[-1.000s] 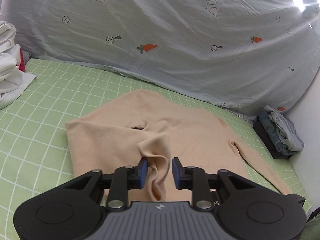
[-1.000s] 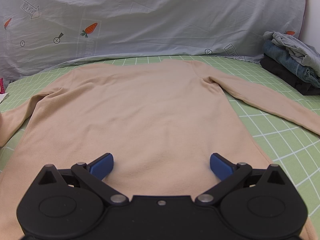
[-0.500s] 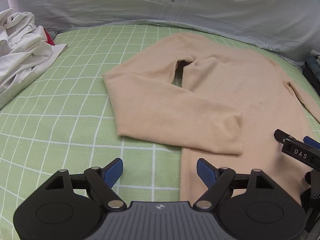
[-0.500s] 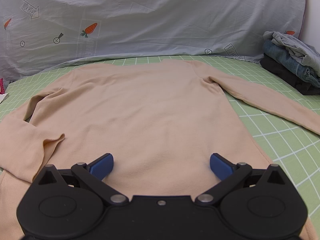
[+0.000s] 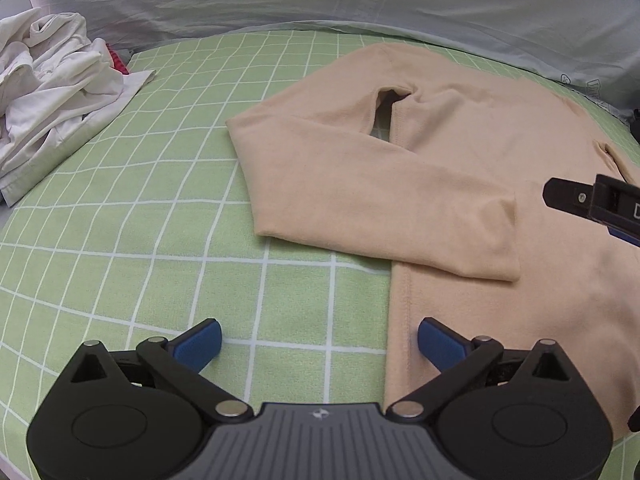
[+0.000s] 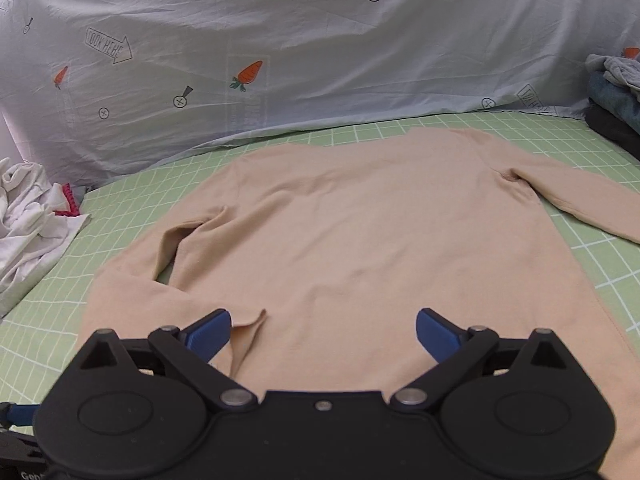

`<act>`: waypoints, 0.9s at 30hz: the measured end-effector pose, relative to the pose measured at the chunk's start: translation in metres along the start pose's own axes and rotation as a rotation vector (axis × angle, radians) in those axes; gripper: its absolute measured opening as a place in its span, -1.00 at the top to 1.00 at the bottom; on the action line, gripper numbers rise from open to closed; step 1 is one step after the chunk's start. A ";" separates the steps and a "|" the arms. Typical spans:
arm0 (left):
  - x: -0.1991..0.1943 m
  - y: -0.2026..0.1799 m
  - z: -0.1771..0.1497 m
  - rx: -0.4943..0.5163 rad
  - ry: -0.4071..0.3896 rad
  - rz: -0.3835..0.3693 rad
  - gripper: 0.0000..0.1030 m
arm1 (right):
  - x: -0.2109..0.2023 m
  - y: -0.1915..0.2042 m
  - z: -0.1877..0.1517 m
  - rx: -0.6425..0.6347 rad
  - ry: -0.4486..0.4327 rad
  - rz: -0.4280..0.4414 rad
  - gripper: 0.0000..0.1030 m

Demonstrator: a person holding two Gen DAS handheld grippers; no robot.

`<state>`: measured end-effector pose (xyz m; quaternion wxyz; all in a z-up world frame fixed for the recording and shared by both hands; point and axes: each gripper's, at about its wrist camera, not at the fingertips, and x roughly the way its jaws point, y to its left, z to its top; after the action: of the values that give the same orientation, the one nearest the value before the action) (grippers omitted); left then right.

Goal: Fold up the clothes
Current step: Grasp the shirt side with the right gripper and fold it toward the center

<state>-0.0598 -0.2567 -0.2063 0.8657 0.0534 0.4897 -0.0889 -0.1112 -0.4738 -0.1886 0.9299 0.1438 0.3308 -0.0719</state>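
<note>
One sleeve (image 5: 384, 200) is laid across the top (image 6: 380, 248), which is spread flat on the bed (image 5: 140, 200) for folding. Nothing is grasped: the left fingers (image 5: 318, 344) are spreading apart, released, while the right fingers (image 6: 324, 330) are narrowing on nothing.

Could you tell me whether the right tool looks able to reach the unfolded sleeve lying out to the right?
Probably yes: the unfolded sleeve lies flat and uncovered on the green sheet, and the right tool, jaws closing but empty, has nothing between.
</note>
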 end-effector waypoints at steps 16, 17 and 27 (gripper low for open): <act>0.005 0.000 0.006 -0.020 0.060 0.014 -1.00 | 0.029 0.008 0.006 -0.007 0.129 0.210 0.95; 0.006 0.000 0.006 -0.024 0.066 0.017 -1.00 | 0.027 0.005 0.008 -0.012 0.120 0.216 0.95; 0.005 -0.010 0.023 -0.102 0.151 0.116 -0.99 | -0.005 -0.073 0.053 0.072 -0.010 0.156 0.96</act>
<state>-0.0398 -0.2708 -0.1987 0.8315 0.0444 0.5537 -0.0094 -0.1004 -0.5597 -0.1621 0.9285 0.2022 0.3113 -0.0117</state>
